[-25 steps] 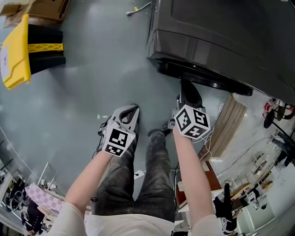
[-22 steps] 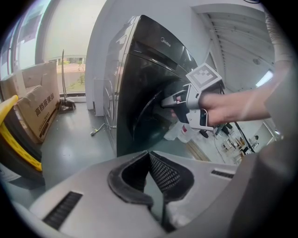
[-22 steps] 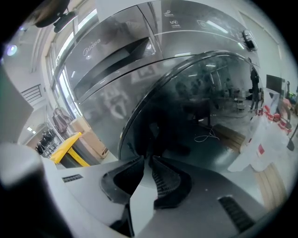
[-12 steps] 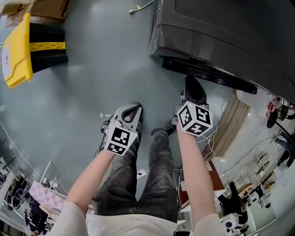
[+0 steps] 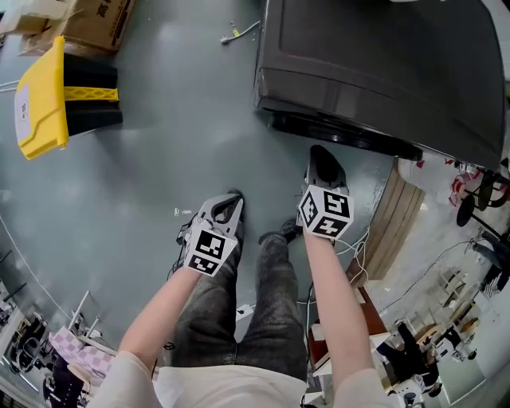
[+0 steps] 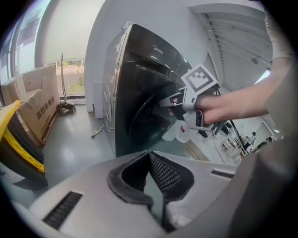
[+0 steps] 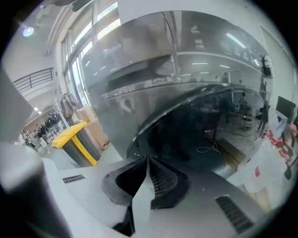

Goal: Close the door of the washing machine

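The dark grey washing machine [image 5: 374, 56] fills the upper right of the head view. Its round dark door [image 5: 343, 134] lies close along the front; whether it is latched I cannot tell. My right gripper [image 5: 325, 155] hovers just in front of the door, jaws closing with their tips meeting and nothing between them. In the right gripper view the door glass [image 7: 200, 125] looms right behind the jaws [image 7: 148, 158]. My left gripper [image 5: 231, 199] hangs over the floor, left of the machine, shut and empty. The left gripper view shows the machine [image 6: 139, 83] and the right gripper [image 6: 170, 103] at its door.
A bin with a yellow lid [image 5: 48, 100] and cardboard boxes [image 5: 96, 20] stand at the upper left. A wooden board [image 5: 398, 215] and cables lie right of the machine. The person's legs [image 5: 263, 295] are below the grippers. Grey floor [image 5: 175, 119] spreads between bin and machine.
Both grippers have risen a little, the right one nearer the door. The right gripper's marker cube has rolled slightly. The machine shows more of its top.
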Demonstrator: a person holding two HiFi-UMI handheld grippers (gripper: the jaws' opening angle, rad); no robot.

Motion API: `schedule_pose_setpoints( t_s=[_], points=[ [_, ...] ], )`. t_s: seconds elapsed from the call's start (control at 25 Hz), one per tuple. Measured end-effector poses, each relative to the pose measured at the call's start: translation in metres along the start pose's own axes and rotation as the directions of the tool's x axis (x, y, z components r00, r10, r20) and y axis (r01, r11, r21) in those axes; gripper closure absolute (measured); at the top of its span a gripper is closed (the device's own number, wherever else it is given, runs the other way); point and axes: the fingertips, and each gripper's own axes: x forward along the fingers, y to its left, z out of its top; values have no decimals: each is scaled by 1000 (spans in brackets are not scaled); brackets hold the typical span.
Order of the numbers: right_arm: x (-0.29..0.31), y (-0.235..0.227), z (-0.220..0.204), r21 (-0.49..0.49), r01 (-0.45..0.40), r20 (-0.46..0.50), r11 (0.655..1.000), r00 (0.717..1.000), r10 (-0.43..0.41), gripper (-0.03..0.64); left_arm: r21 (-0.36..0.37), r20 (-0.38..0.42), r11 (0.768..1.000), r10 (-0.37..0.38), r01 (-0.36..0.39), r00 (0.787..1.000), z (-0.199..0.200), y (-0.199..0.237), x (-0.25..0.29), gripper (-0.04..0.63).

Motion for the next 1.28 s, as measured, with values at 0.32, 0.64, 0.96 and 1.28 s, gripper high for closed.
schedule_pose_setpoints(
  t_s=[0.32,0.64,0.96,1.28],
  points=[
    [-96,22,40,24,-34,30,999,999,33,575,108,61,994,-20,13,998,80,-29,-53,586],
    [-213,51,100,39,-56,70,998,996,53,575,169,96,983,-83,66,992,162,-86,-148,586],
    [-313,64,156,12,-30,153,999,988,28,575,225,157,964,-177,139,972,223,-144,-231,586],
    [-415,85,196,-78,-28,291,997,955,49,575,269,307,955,-211,128,928,283,-172,-305,586]
  ],
)
